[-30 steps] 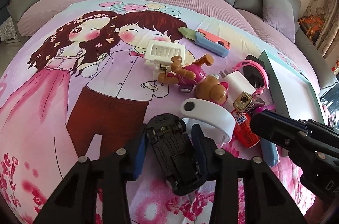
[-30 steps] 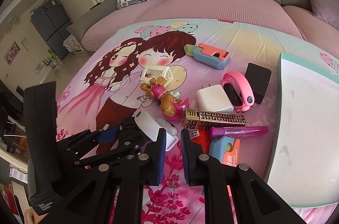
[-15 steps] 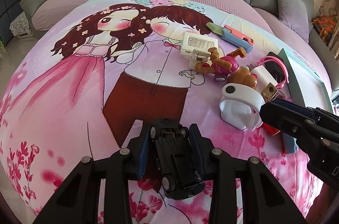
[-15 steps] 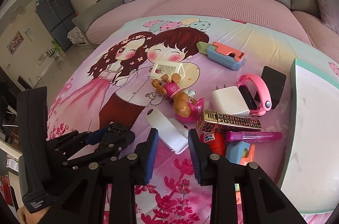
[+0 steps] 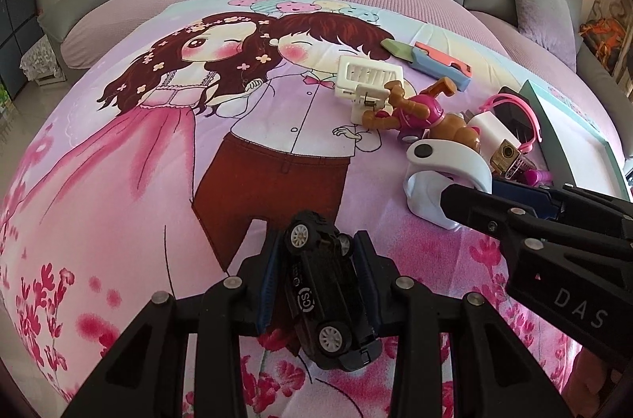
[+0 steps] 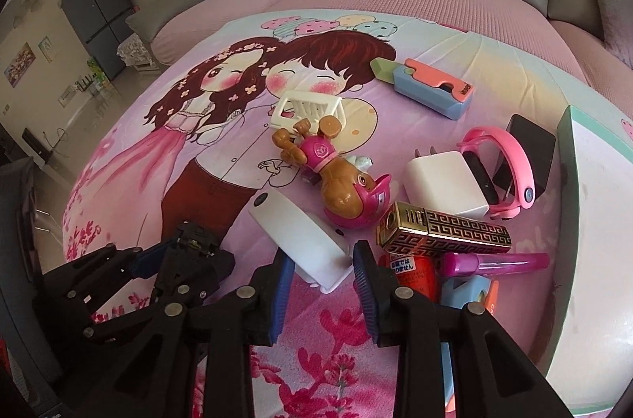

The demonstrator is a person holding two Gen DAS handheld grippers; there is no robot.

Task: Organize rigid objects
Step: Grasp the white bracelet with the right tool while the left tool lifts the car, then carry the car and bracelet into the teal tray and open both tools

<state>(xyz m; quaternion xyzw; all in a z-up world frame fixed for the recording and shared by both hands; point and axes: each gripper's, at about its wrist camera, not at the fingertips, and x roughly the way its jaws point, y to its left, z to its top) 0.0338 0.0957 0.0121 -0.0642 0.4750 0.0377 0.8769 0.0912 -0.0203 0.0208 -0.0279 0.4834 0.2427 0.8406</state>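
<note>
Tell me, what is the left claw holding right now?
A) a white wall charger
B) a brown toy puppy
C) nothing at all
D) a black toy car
D: in the left wrist view the left claw has its blue pads pressed on both sides of the black toy car, which is tipped so its wheels show.

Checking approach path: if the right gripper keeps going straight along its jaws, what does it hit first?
Most likely the white curved holder: it lies directly ahead of the right gripper, its near end about level with the open jaws' tips. The red tube sits just off to the right; depth is unclear.
</note>
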